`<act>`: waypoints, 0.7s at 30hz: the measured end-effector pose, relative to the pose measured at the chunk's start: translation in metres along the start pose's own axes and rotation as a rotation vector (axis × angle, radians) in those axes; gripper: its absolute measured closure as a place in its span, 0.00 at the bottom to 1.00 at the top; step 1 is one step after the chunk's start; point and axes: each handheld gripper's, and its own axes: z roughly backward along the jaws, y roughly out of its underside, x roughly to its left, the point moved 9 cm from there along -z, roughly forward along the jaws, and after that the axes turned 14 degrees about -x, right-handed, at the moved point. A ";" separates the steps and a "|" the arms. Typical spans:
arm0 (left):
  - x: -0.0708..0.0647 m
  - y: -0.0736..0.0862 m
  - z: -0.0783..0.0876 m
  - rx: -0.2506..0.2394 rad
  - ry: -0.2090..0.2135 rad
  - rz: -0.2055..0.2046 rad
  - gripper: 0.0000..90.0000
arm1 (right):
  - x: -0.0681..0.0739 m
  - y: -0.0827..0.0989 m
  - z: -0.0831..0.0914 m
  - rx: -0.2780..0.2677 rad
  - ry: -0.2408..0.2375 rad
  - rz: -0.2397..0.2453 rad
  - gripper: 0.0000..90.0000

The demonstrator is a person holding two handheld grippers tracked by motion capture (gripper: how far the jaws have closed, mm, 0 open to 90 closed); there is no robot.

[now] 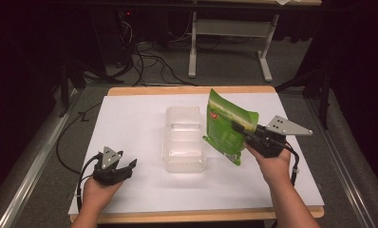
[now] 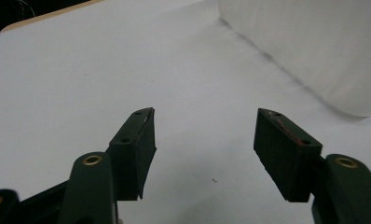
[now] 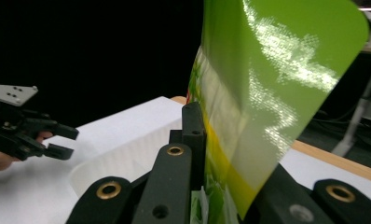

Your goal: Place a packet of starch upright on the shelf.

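Both grippers are matte black, each topped by a grey three-cornered plate drilled with small dark holes. The left gripper (image 1: pixel 115 167), near the front edge of the counter (image 1: pixel 130 118), trails a looping black cable from its back. Its fingers (image 2: pixel 286 154) are flat rectangular blocks with ribbed inner faces, two small screw holes on each top edge, and brass-ringed pivots on the links behind. The right gripper (image 1: pixel 241 130) has the same brass rings and a black cable. Both forearms are bare, without sleeves.
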 end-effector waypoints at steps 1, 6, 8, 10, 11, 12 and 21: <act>0.000 -0.001 0.000 -0.003 -0.004 0.003 0.43 | 0.005 -0.001 -0.008 -0.008 -0.025 -0.007 0.98; 0.000 -0.001 0.001 -0.006 -0.008 0.006 0.43 | 0.018 -0.004 -0.026 -0.013 -0.078 -0.004 0.97; 0.000 -0.001 0.001 -0.005 -0.007 0.005 0.43 | 0.021 -0.005 -0.029 -0.014 -0.091 -0.005 0.97; 0.000 -0.001 0.002 -0.005 -0.006 0.002 0.43 | 0.026 -0.004 -0.037 -0.008 -0.113 -0.004 0.97; 0.000 -0.002 0.002 -0.006 -0.008 0.003 0.43 | 0.032 -0.003 -0.043 0.001 -0.131 -0.004 0.97; 0.000 -0.002 0.002 -0.006 -0.008 0.003 0.43 | 0.034 -0.003 -0.047 0.003 -0.145 -0.006 0.97; -0.001 0.000 0.001 0.002 -0.013 0.013 0.43 | 0.051 0.004 -0.070 0.028 -0.231 -0.014 0.97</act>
